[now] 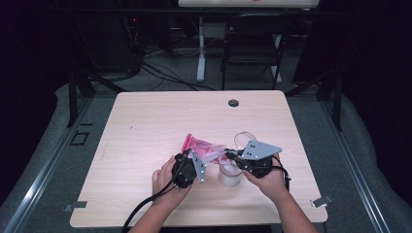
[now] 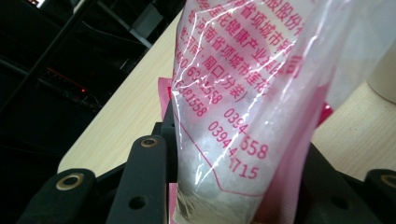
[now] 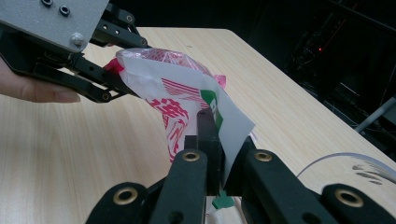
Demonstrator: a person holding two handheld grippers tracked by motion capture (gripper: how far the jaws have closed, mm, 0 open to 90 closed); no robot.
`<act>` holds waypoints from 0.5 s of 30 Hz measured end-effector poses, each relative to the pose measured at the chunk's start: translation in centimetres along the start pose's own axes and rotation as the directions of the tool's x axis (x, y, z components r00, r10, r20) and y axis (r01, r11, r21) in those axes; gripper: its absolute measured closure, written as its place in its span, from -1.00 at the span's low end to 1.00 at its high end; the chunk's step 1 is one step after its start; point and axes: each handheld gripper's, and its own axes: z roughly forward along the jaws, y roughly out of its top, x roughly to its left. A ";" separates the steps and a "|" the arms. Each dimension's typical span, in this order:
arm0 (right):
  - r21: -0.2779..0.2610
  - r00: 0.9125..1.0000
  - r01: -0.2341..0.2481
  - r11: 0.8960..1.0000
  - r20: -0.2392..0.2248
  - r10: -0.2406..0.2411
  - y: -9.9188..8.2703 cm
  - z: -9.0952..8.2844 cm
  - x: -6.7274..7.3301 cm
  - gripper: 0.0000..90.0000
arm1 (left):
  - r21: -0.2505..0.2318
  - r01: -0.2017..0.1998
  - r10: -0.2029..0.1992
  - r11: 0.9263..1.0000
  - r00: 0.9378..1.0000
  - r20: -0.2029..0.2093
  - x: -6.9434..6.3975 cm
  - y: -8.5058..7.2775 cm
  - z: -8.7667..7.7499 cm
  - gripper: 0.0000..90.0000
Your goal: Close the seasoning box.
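A clear plastic bag [image 1: 197, 144] with pink print and white grains inside hangs between the two grippers, just above the table [image 1: 145, 126]. My left gripper [image 1: 204, 155] grips the bag's body; in the left gripper view the bag [image 2: 233, 93] is wedged between the jaws of the left gripper [image 2: 233, 184]. My right gripper [image 1: 227, 154] is shut on the bag's flat white top edge; in the right gripper view the right gripper [image 3: 217, 135] pinches that edge of the bag [image 3: 177, 88], with the left gripper [image 3: 116, 81] clamped farther back. A white cup [image 1: 230, 175] stands under the bag's end.
A round clear lid or tub [image 1: 245, 138] lies just behind the right gripper, its rim [image 3: 345, 161] in the right gripper view. A dark cable hole [image 1: 233, 103] marks the far table edge. A folding chair [image 1: 252, 43] and cables stand beyond the table.
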 end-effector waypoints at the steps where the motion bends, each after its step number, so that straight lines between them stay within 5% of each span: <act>1: 0.000 1.000 0.000 1.000 0.001 0.000 0.0 0.0 0.0 0.98 | 0.000 0.003 -0.003 1.000 1.000 0.004 0.0 0.0 0.1 0.49; 7: -0.004 1.000 0.004 1.000 -0.007 -0.004 0.1 0.1 0.2 0.98 | 0.002 0.076 -0.076 0.997 0.996 0.049 -0.3 -0.6 0.4 0.49; 15: 0.016 0.999 0.035 0.999 -0.016 -0.035 0.1 0.4 0.6 0.99 | 0.023 0.122 -0.124 0.992 0.987 0.100 -1.0 -1.4 0.9 0.49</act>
